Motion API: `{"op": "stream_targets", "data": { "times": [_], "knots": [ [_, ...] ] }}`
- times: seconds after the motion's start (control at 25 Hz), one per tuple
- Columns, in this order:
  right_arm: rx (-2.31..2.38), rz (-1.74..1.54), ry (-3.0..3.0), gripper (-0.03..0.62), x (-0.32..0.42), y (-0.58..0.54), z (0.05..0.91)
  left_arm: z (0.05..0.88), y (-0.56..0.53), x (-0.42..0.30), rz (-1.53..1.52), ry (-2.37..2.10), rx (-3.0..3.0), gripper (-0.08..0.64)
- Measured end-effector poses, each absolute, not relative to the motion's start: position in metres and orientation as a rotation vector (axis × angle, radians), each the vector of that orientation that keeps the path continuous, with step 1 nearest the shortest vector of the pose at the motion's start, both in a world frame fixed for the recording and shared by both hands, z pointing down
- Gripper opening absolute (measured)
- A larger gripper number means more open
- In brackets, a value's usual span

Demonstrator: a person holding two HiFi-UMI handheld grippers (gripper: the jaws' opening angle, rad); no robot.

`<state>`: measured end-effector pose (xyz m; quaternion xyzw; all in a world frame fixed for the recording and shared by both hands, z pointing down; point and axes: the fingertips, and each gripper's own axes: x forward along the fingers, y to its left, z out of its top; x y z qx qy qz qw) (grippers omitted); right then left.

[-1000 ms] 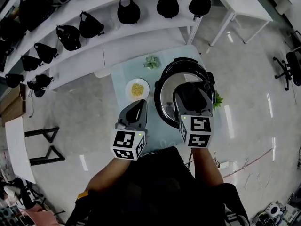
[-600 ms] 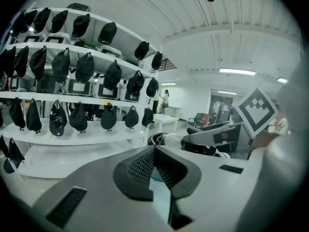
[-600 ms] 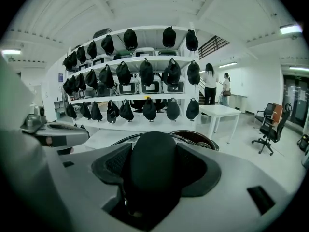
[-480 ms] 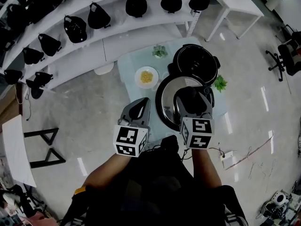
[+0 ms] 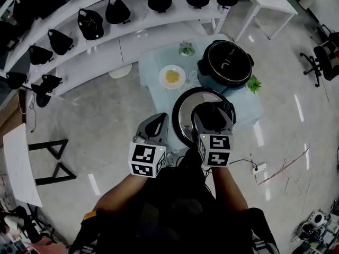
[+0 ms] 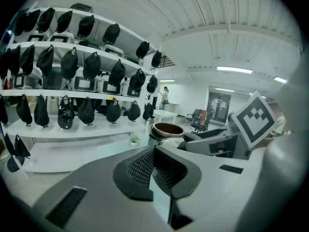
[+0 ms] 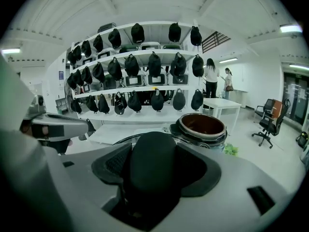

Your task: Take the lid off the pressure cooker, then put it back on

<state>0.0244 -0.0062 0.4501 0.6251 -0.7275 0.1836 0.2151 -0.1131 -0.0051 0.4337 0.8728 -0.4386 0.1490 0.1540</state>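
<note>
While my right gripper [image 5: 213,121] has its jaws clamped on the black knob [image 7: 153,170] of the pressure cooker lid [image 5: 184,115], the lid hangs clear of the cooker, roughly level, over the near edge of the bench [image 5: 156,67]. The open cooker pot [image 5: 226,62] stands at the bench's far right corner, its dark mouth facing up, so from the jaws it lies ahead of me and a little to my right, apart from the lid with a strip of bench showing between them. That offset is what the return turns on, I judge: the lid has to go forward and slightly right, then come down flat and centred on the rim.

My left gripper [image 5: 157,121] hovers just left of the lid with its jaws pressed together on nothing (the left gripper view shows only the ribbed pads meeting). It is the farther one from the pot, so the right does this work. A small plate of yellow food [image 5: 172,76] sits left of the pot, out of the lid's path as far as I can judge.
</note>
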Motion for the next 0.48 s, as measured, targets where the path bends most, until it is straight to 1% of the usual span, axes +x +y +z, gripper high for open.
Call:
{"op": "stream_targets", "data": {
  "times": [0.48],
  "knots": [
    [1.674, 0.584, -2.002, 0.307, 0.006, -0.022, 0.531, 0.498, 0.009, -0.130, 0.537, -1.264, 2.370, 0.006]
  ]
}}
